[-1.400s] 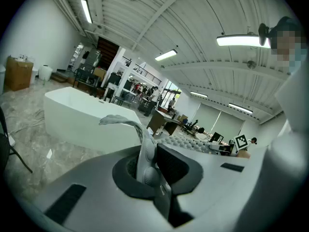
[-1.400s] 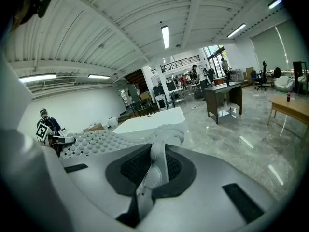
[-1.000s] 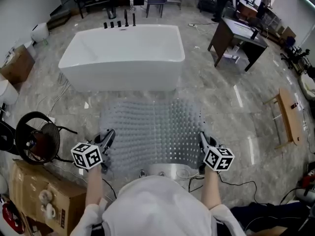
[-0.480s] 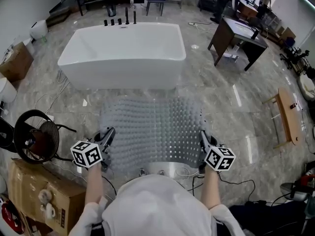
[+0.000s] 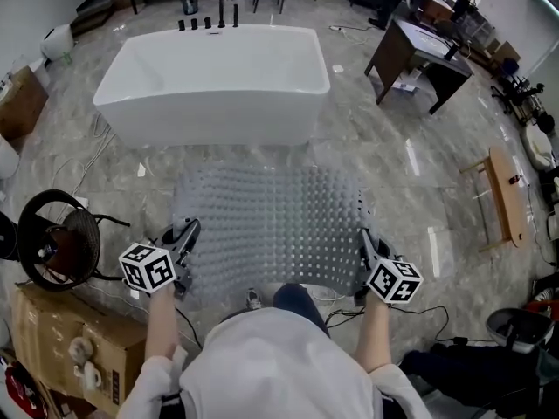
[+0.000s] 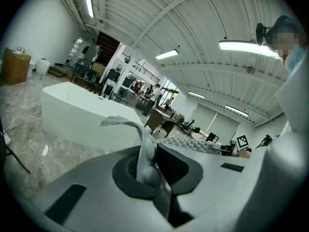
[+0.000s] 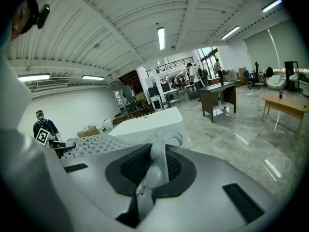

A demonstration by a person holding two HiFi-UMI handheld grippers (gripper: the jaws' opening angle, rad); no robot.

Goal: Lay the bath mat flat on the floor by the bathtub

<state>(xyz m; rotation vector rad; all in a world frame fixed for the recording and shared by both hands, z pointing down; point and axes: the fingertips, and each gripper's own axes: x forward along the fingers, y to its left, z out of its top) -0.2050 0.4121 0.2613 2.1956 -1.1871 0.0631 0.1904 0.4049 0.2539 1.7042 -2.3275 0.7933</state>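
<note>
Grippers: left gripper (image 5: 187,231), right gripper (image 5: 362,236) stay clamped on near corners of your bath mat (image 5: 271,221).
Change: little; mat spread before bathtub (image 5: 210,77), unreleased.

Three cameras facing the bathtub (image 5: 210,122)
The head view is looking steeply down from above; both gripper views are looking from low down, tilted upward, all sharing the bathtub and mat (image 5: 271,225).

The bathtub (image 5: 214,81) is standing straight ahead, blocking passage there, with a strip of bare floor (image 5: 384,160) showing between it and the far edge of the bath mat (image 5: 271,225). A black fan (image 5: 54,238) and a cardboard box (image 5: 74,343) are crowding the left; rightward, the floor is lying open toward a dark desk (image 5: 421,52).
</note>
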